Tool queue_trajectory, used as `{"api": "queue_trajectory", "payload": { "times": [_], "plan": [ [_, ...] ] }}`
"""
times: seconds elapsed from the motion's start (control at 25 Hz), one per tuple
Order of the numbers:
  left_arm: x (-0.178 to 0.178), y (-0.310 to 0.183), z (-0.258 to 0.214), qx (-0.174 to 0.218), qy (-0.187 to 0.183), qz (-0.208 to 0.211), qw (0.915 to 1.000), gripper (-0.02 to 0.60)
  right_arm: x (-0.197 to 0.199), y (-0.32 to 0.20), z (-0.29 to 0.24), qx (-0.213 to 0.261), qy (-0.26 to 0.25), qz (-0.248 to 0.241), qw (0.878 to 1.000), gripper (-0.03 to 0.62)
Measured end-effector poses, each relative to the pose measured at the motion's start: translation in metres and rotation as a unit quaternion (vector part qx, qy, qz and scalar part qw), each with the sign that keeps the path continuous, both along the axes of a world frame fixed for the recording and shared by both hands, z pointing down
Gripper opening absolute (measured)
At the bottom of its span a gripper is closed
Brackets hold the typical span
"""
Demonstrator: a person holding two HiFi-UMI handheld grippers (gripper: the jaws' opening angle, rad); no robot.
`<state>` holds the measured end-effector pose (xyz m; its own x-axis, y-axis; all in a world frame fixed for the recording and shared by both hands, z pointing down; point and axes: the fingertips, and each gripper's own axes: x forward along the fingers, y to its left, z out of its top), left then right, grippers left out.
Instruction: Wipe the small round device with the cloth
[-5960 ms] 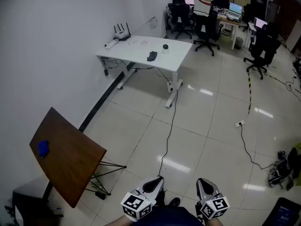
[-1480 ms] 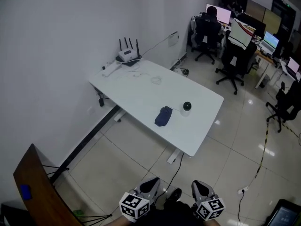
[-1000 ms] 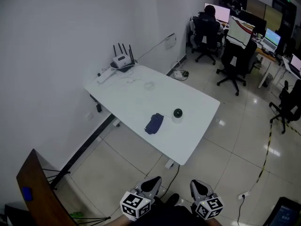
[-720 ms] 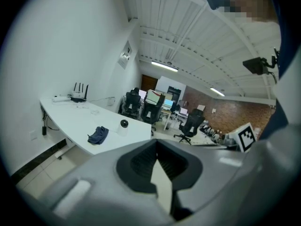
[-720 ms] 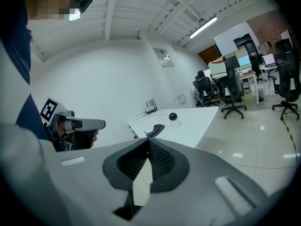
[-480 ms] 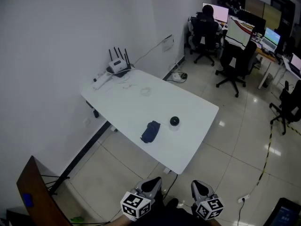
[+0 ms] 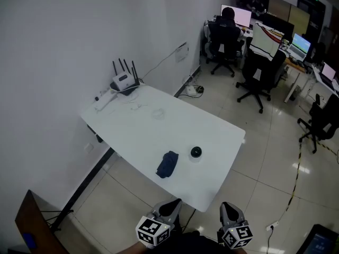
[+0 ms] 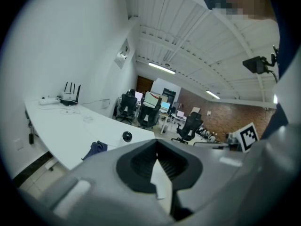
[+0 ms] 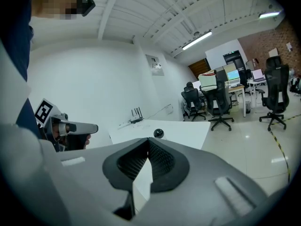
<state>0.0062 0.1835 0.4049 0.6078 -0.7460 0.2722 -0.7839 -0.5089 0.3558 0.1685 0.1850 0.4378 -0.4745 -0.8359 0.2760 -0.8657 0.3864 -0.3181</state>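
The left gripper [image 7: 170,207] and right gripper [image 7: 229,210] are both pressed together on nothing, above the pale tiled floor [image 7: 265,163] and just short of the near corner of the white rectangular table [image 7: 137,131]. On it the crumpled dark blue cloth [image 7: 167,164] lies beside the small round black device [image 7: 196,152], not touching it. Both sit near the front edge, well apart from the white antenna router [image 7: 123,80] at the wall end. Open floor flanks the table's right edge up to the black office chairs [image 7: 253,70].
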Motion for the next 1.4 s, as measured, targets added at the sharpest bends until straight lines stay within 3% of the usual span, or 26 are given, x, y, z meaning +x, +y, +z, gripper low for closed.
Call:
{"api": "queue_trajectory", "payload": {
  "times": [0.24, 0.6, 0.8, 1.04, 1.24, 1.4],
  "plan": [
    [-0.025, -0.036, -0.005, 0.029, 0.025, 0.006, 0.9992, 0.002, -0.018, -0.033, -0.012, 0.017, 0.023, 0.024, 0.999, 0.011],
    [-0.043, -0.079, -0.004, 0.059, 0.028, 0.017, 0.9977, 0.002, -0.033, -0.064, -0.023, 0.028, 0.052, 0.031, 0.998, 0.009],
    [-0.041, -0.098, 0.002, 0.044, 0.015, -0.013, 0.9988, 0.002, -0.021, -0.079, -0.016, 0.024, 0.040, 0.023, 0.999, 0.010],
    [-0.033, -0.132, 0.009, 0.035, -0.015, -0.063, 0.9973, 0.002, -0.008, -0.123, -0.013, 0.033, 0.017, -0.022, 0.999, 0.009],
    [-0.028, -0.152, 0.028, 0.002, -0.033, -0.108, 0.9936, 0.002, 0.009, -0.146, -0.004, 0.020, 0.002, -0.057, 0.998, 0.009],
    [-0.036, -0.163, 0.049, -0.020, -0.070, -0.133, 0.9884, 0.014, 0.018, -0.157, 0.001, 0.013, -0.014, -0.078, 0.997, 0.011]
  ]
}}
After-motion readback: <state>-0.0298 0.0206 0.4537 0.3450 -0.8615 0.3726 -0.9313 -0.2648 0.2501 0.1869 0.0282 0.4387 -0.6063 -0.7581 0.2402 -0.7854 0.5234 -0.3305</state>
